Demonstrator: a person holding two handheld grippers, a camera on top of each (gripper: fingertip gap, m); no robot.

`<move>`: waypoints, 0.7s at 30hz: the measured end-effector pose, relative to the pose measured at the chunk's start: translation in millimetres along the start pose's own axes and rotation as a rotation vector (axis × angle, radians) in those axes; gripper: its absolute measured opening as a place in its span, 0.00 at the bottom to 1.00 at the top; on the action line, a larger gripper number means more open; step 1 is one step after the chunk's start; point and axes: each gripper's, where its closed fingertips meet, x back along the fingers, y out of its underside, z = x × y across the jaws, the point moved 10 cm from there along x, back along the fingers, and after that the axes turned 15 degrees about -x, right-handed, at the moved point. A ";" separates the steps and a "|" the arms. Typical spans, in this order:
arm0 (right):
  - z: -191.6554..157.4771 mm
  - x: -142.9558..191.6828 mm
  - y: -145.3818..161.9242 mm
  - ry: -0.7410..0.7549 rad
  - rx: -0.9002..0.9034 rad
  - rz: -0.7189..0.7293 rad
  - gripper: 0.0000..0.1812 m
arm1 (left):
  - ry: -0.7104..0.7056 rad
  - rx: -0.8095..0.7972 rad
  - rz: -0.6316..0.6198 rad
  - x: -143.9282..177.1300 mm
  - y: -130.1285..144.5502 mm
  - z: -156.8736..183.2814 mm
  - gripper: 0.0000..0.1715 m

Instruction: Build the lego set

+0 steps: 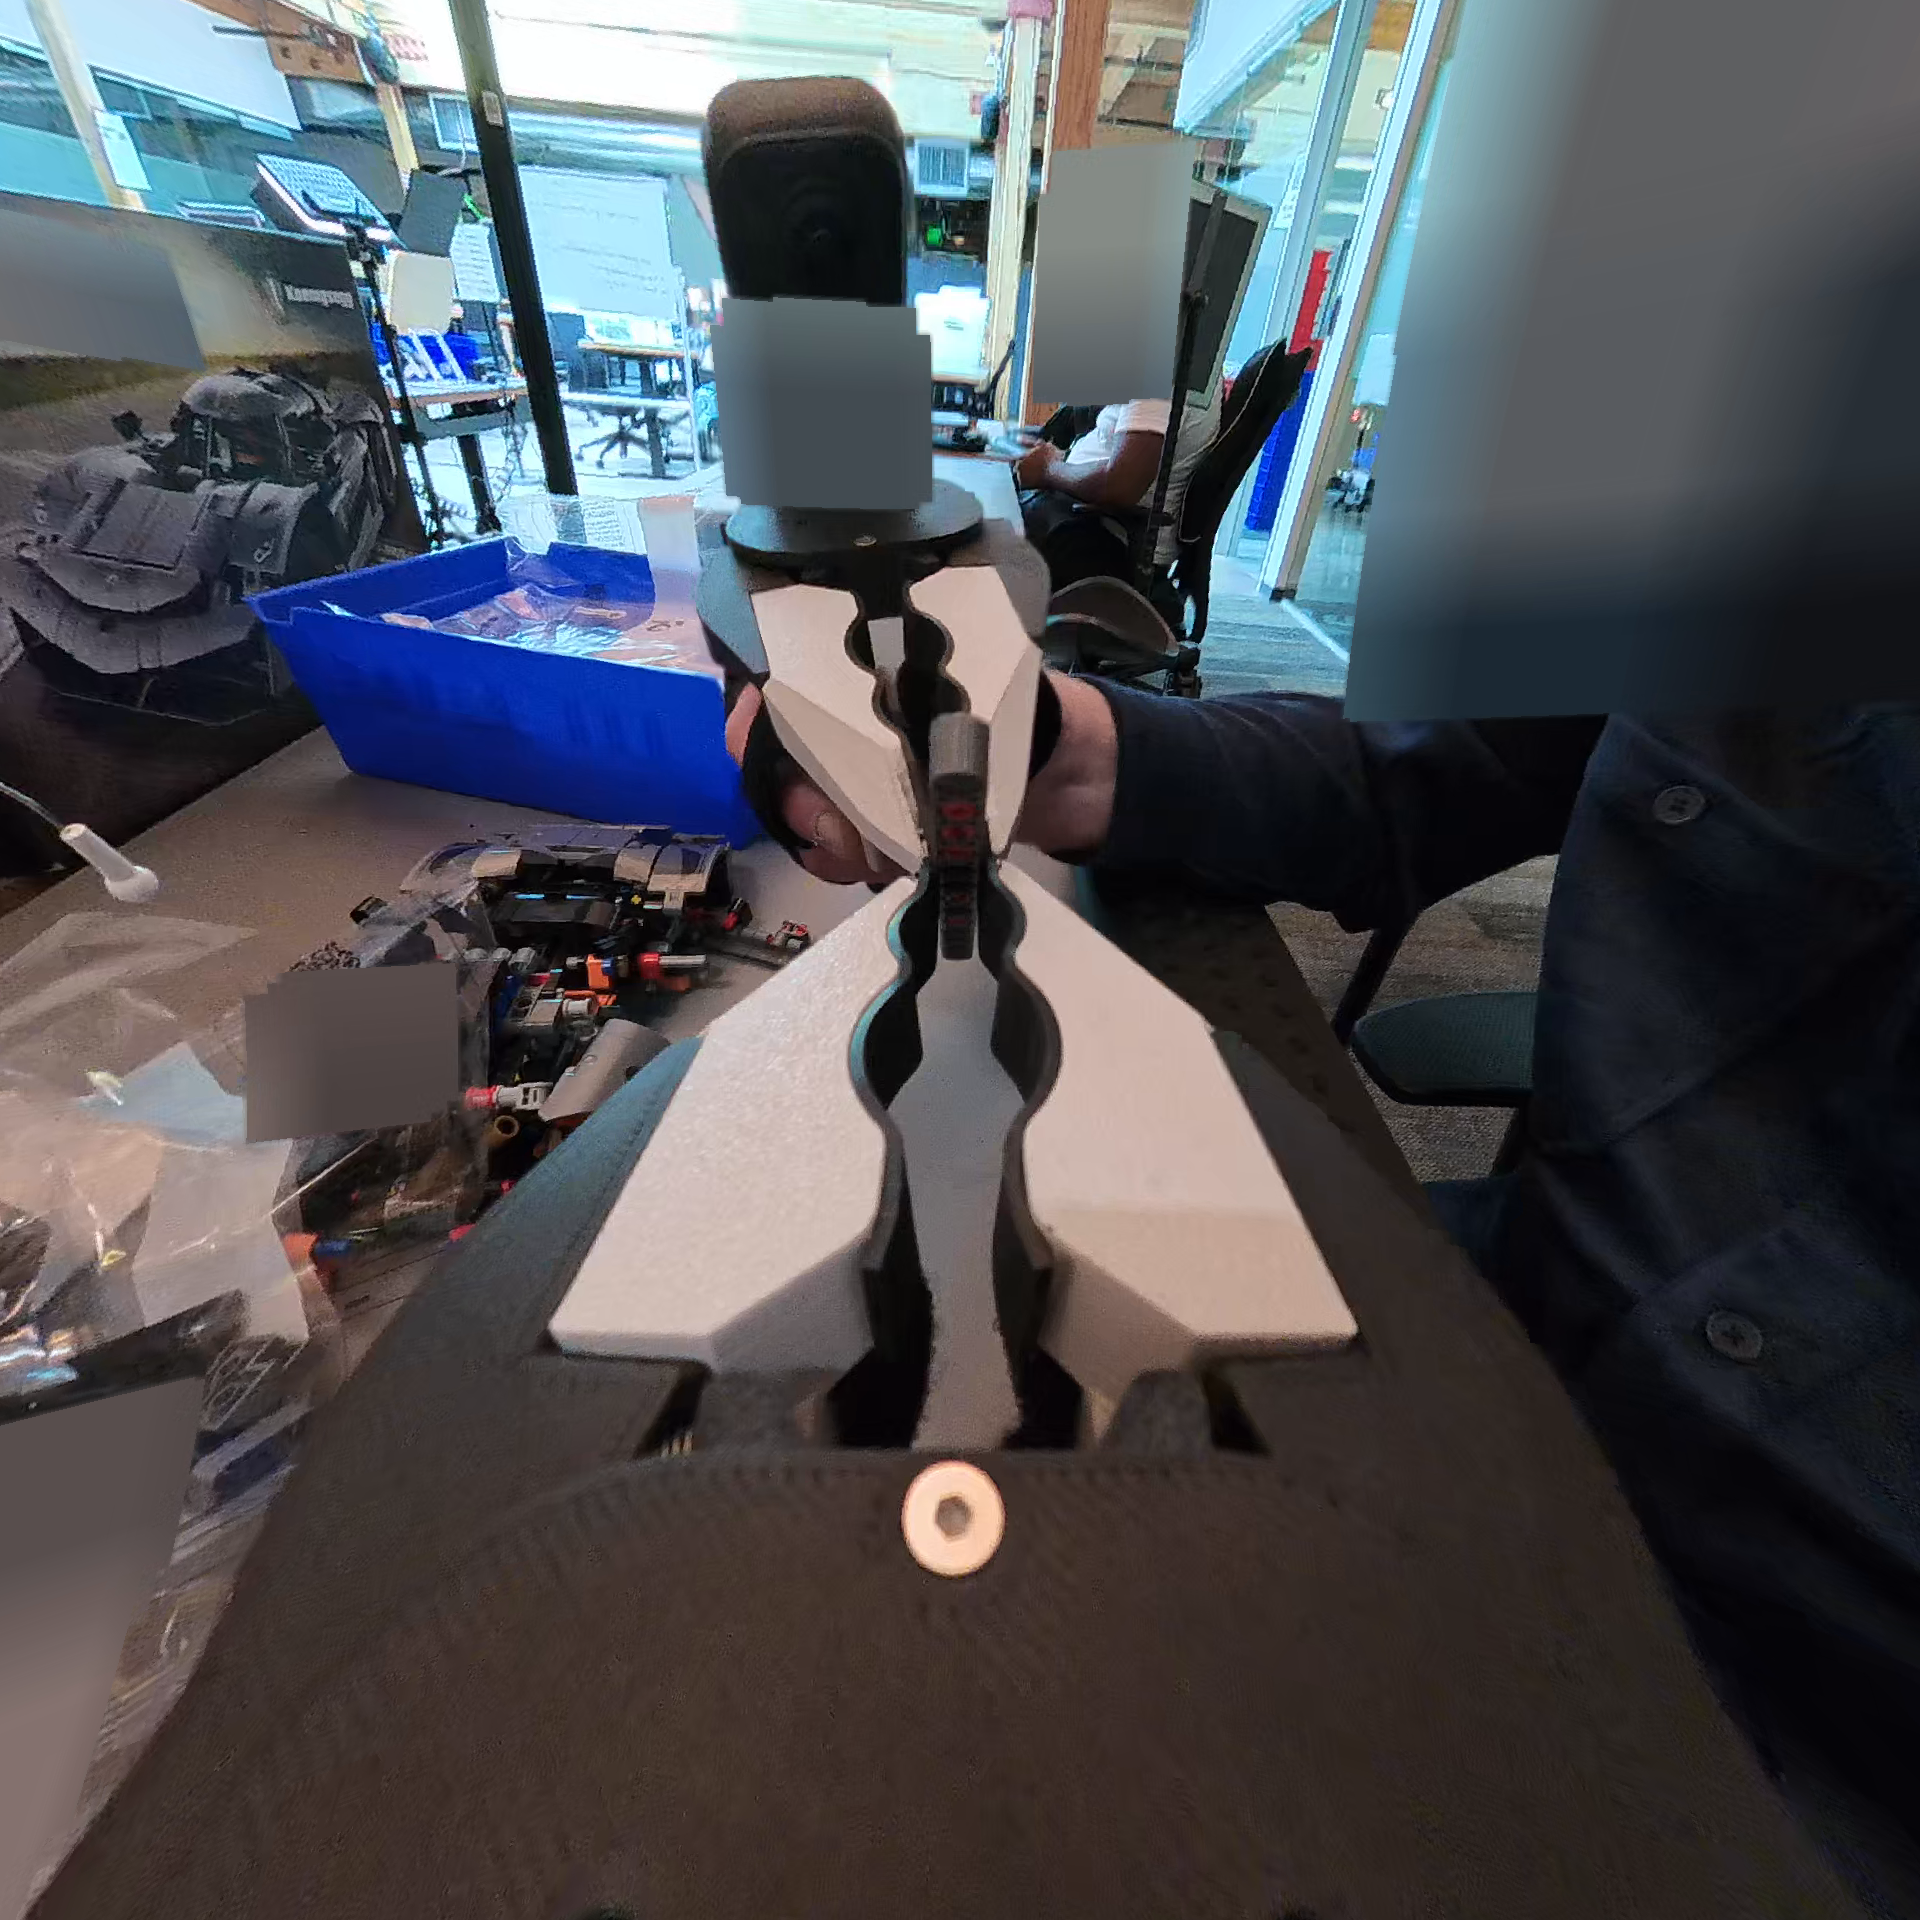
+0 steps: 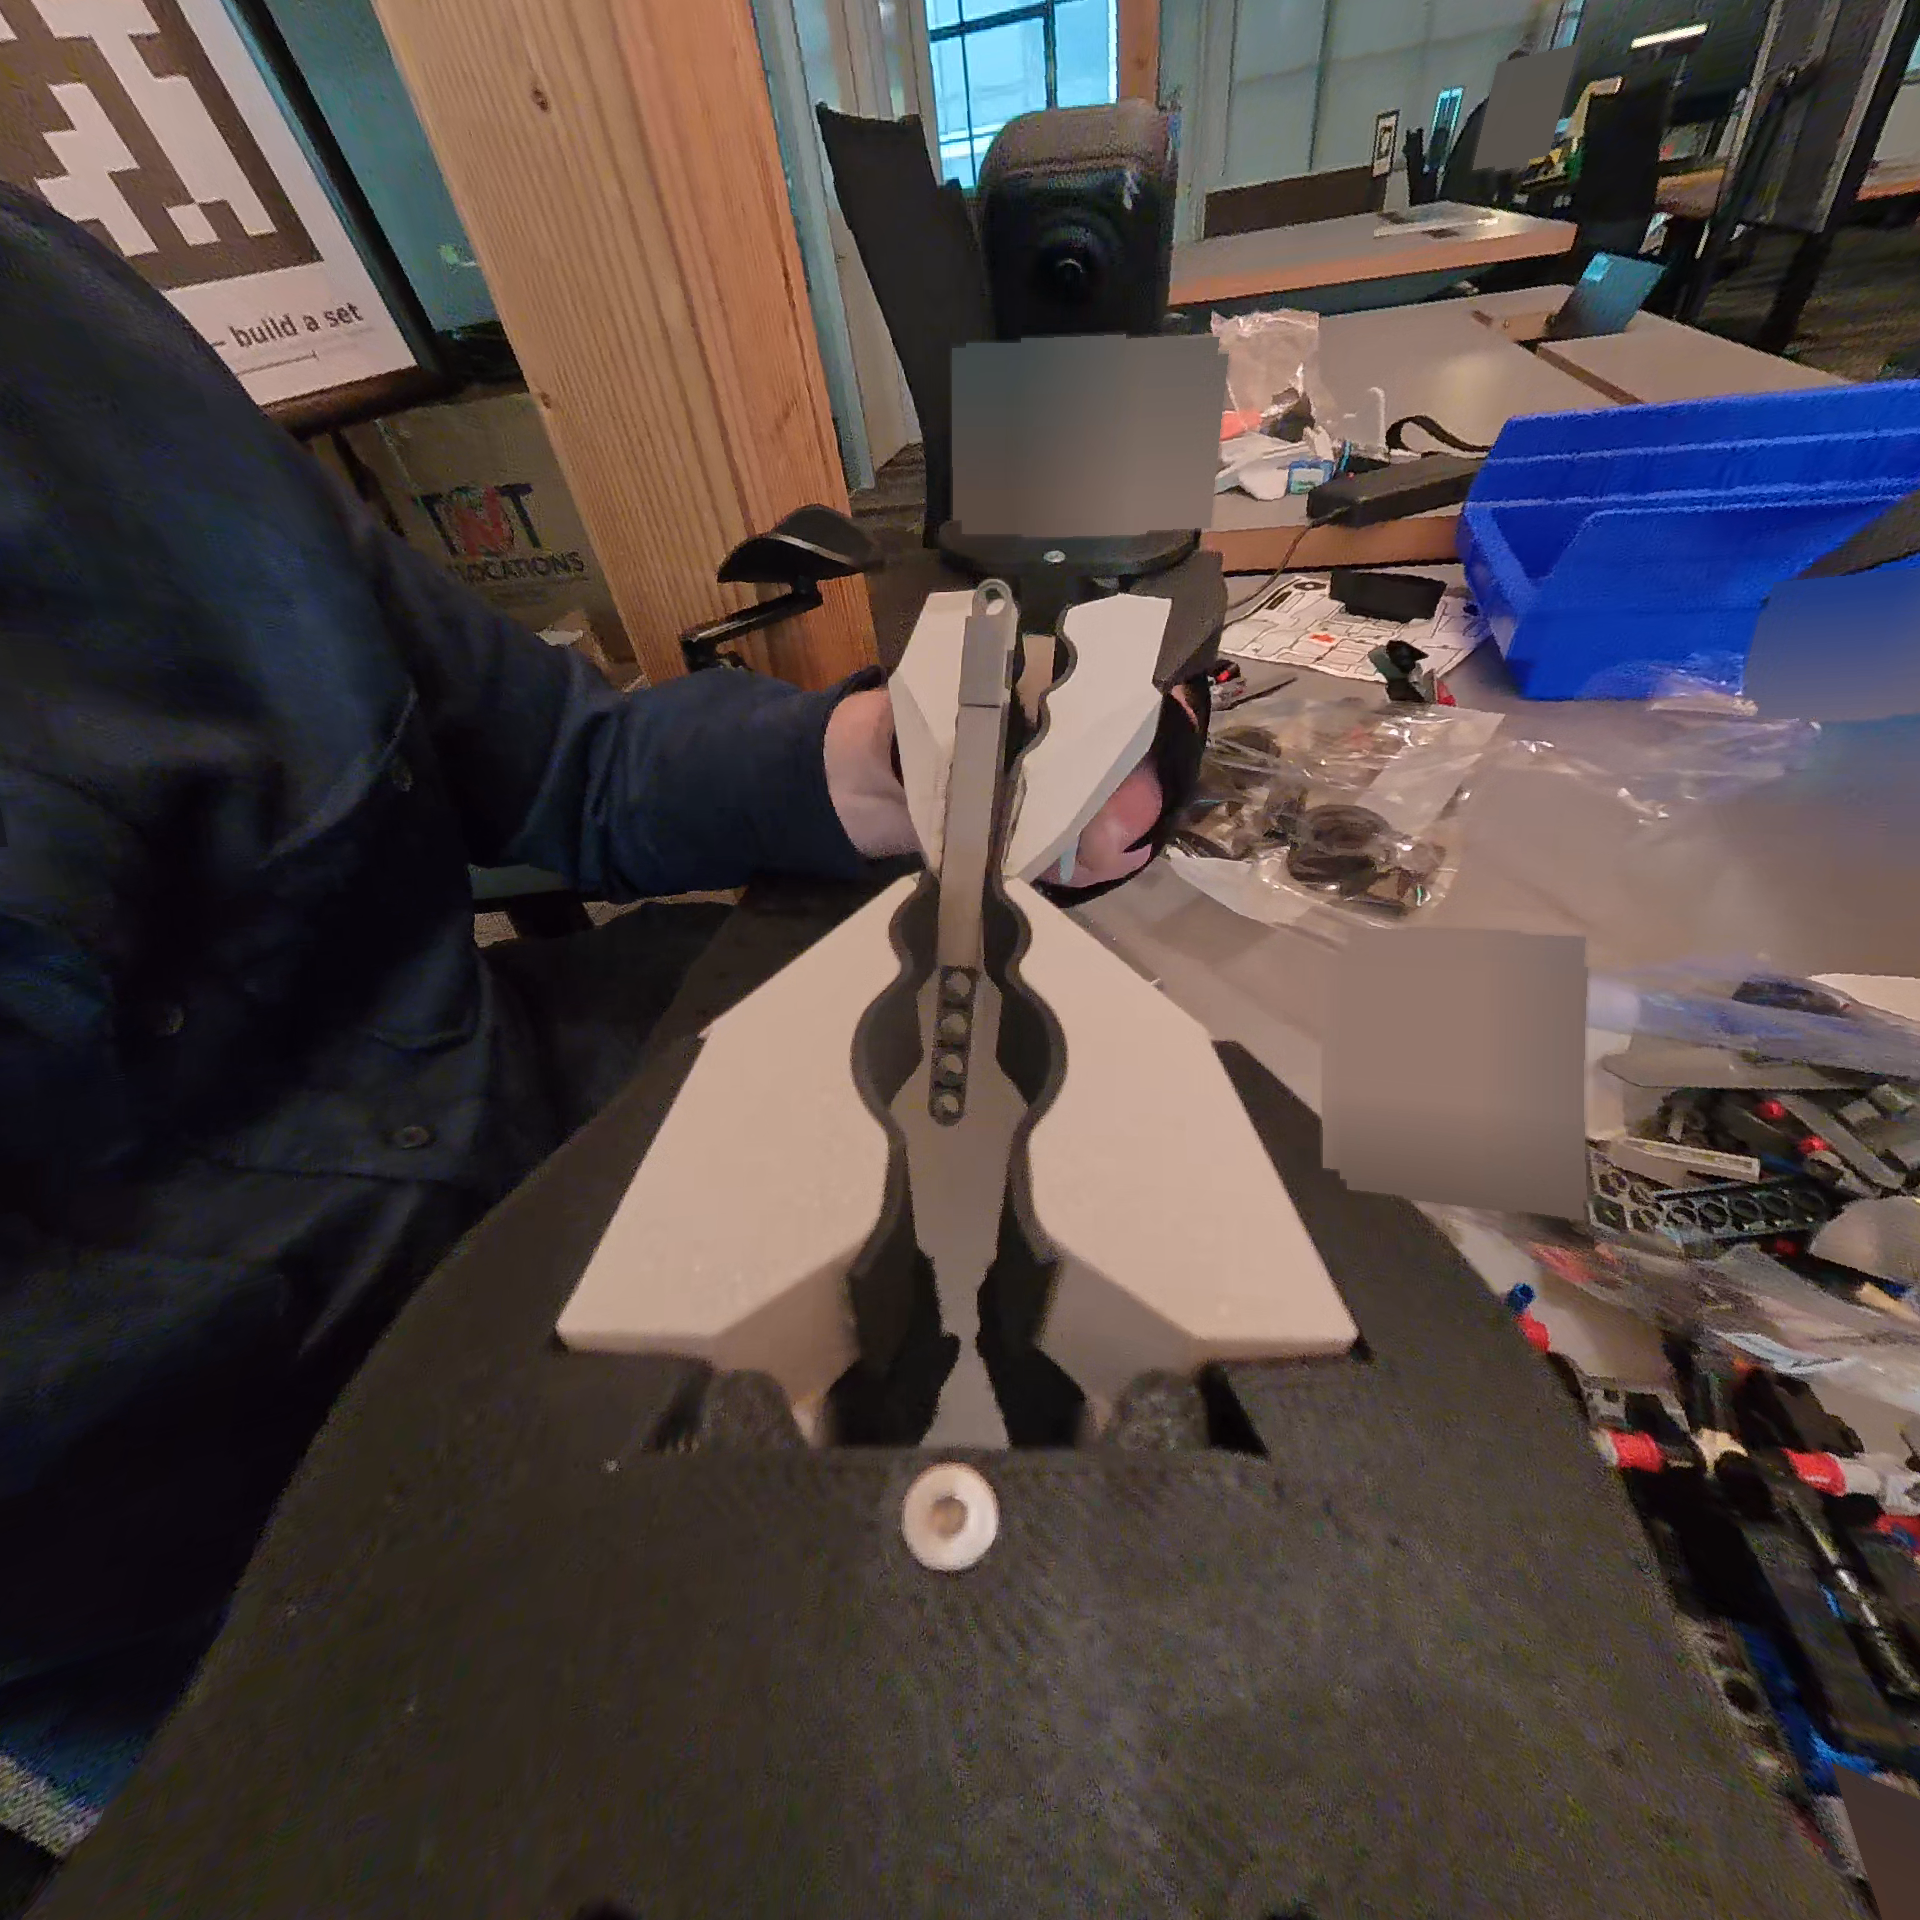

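Note:
My two grippers face each other tip to tip above the table edge. A long narrow lego beam runs through both pairs of tips. In the left wrist view it shows edge-on as a black strip with red pins and a grey end point(image 1: 956, 831). In the right wrist view it shows as a grey bar with a row of holes at my end point(image 2: 971, 883). My left gripper point(image 1: 961, 894) is shut on it, and my right gripper point(image 2: 966, 894) is shut on it too. The right gripper point(image 1: 914, 727) and left gripper point(image 2: 1029, 727) each show opposite, held in a hand.
A pile of loose lego parts and a part-built dark model point(image 1: 582, 935) lie on the grey table point(image 1: 281, 852) at left. Behind stand a blue bin point(image 1: 499, 675) and the set's box point(image 1: 187, 499). Clear bags of parts point(image 2: 1340, 821) and more loose parts point(image 2: 1745, 1164) lie at right. The grippers are tip to tip, or close to it. Both grippers' tips are roughly 20 cm from the part-built dark model point(image 1: 582, 935).

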 end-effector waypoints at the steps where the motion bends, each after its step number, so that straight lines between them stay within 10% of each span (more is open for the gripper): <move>1: -2.9 -0.5 -0.6 -0.009 0.016 0.003 0.04 | 0.015 0.002 0.019 0.4 -1.4 0.6 0.03; 21: 30.9 -2.5 12.3 -0.132 -0.386 0.037 0.03 | -0.010 0.082 -0.048 3.0 11.0 -9.8 0.03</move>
